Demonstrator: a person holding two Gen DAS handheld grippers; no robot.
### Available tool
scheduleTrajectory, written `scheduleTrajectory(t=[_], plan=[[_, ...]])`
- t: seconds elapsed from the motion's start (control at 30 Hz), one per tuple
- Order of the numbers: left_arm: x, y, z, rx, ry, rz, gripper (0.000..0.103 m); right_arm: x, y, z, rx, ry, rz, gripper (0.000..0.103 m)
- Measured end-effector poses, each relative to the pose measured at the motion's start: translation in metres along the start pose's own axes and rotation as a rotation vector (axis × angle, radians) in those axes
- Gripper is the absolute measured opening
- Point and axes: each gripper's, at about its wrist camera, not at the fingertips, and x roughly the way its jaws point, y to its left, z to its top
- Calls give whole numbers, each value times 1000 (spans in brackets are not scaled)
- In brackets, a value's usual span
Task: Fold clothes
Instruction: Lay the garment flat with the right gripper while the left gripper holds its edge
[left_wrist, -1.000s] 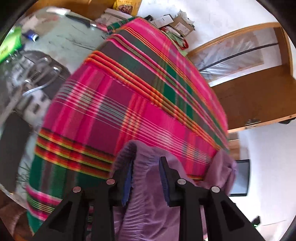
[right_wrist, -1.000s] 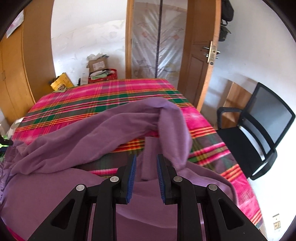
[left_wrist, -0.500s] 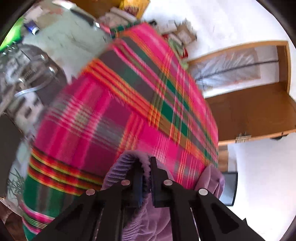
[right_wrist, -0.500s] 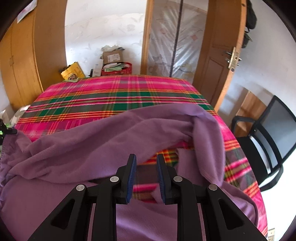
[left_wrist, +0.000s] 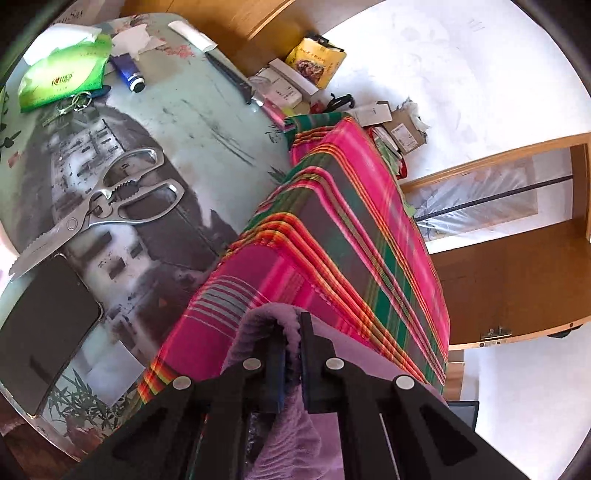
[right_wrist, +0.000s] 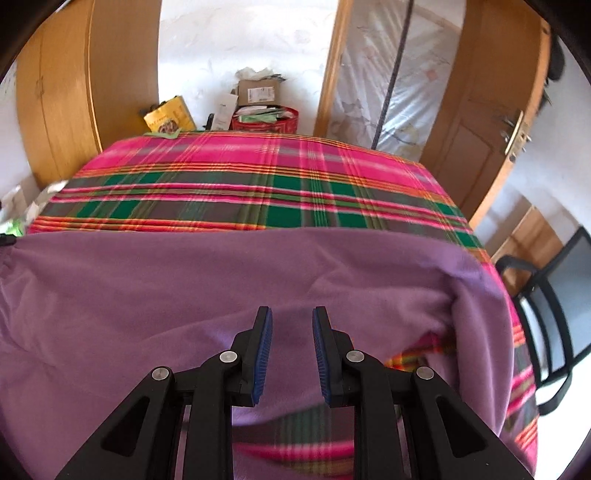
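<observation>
My left tool pinches the purple garment | my right tool gapes, empty, above it | plaid bed beneath

The left claw is clamped tight, its fingers pinching a ruffled purple cloth edge between them. The right claw has its jaws parted, holding nothing, fingers pointing forward.

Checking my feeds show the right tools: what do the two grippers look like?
Both match: the left gripper and right gripper have matte black angular arms with triangular cut-outs, round silver pins at the joints, and two flat fingers lined with ridged blue pads. No cables or sleeves show.
</observation>
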Motion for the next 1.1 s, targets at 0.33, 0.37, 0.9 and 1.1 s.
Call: scheduleTrajectory(t=[0.33, 0.37, 0.9, 1.1], plan=[[4, 1, 1, 24, 6, 55, 6, 57, -28, 44, -123, 35, 105, 26], [4, 1, 1, 24, 5, 57, 6, 63, -31, 47, -128, 42, 115, 27], [5, -7, -1, 61, -20, 105, 7, 96, -121, 61, -100, 122, 187, 47], [6, -12, -4, 71, -40, 138, 7, 106, -110, 59, -229, 190, 265, 47]])
